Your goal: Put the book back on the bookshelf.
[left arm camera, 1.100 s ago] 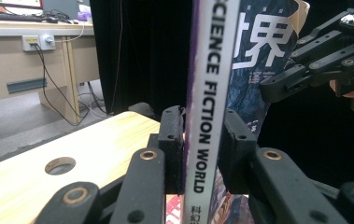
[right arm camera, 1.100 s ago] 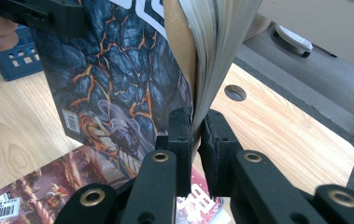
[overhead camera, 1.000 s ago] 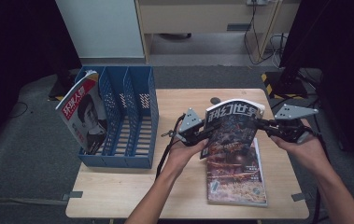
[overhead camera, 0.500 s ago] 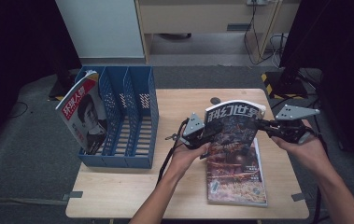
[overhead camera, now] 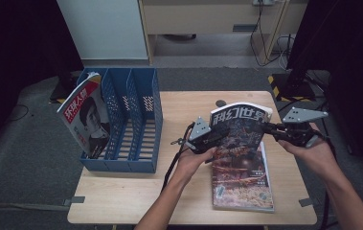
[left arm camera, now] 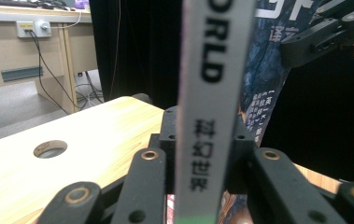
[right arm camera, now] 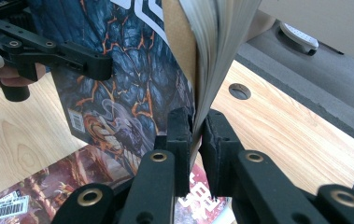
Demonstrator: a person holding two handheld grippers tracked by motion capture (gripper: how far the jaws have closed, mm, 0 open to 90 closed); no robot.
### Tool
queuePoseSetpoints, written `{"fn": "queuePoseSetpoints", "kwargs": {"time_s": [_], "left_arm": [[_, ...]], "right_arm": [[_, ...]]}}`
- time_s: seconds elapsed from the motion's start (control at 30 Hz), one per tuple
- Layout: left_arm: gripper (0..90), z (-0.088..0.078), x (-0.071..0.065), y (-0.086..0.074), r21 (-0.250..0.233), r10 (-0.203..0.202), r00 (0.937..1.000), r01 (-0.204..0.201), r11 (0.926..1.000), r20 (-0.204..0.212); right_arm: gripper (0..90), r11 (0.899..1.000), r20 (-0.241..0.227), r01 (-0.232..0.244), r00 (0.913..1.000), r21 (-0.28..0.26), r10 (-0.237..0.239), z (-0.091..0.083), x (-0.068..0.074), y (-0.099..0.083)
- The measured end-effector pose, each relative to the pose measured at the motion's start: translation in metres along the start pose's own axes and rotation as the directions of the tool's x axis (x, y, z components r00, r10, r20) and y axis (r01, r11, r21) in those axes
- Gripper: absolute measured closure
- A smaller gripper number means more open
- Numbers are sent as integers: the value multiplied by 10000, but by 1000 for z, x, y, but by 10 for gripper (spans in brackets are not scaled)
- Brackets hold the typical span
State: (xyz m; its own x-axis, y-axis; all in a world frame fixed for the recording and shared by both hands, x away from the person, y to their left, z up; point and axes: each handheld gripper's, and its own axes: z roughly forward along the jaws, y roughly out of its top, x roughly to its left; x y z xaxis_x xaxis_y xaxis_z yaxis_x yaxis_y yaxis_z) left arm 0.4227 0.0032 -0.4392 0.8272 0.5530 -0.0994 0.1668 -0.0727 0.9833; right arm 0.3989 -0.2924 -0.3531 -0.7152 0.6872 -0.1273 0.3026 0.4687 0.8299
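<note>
- I have the science-fiction magazine (overhead camera: 239,132) lifted upright above the table (overhead camera: 136,191), held between both grippers, near the table's right half and above a second magazine (overhead camera: 246,184) that lies flat on the wood.
- My left gripper (overhead camera: 212,139) is at the magazine's spine side; in the left gripper view the white spine (left arm camera: 209,102) with its printed title stands between the pads. The jaws have just been closing further, and I read them as pressed on the spine, set about a spine's thickness apart.
- My right gripper (overhead camera: 272,130) is at the opposite edge. In the right gripper view the pads (right arm camera: 179,140) are nearly together, pinching the fanned page edges (right arm camera: 212,51) of the same magazine.
- In the right gripper view I can see the left gripper's black jaw farther off against the dark blue cover.
- At the table's left stands a blue file rack (overhead camera: 131,120), with a red-titled magazine (overhead camera: 85,117) leaning in its leftmost slot.
- A round cable hole (left arm camera: 50,149) sits in the tabletop behind the lifted magazine.
</note>
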Motion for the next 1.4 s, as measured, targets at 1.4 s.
{"fn": "queuePoseSetpoints", "kwargs": {"time_s": [1.4], "left_arm": [[814,1,-10,-1,30,247,9995,-247,9997,193]], "right_arm": [[726,9995,91,-311,9995,-80,311,3,-1,-3]]}}
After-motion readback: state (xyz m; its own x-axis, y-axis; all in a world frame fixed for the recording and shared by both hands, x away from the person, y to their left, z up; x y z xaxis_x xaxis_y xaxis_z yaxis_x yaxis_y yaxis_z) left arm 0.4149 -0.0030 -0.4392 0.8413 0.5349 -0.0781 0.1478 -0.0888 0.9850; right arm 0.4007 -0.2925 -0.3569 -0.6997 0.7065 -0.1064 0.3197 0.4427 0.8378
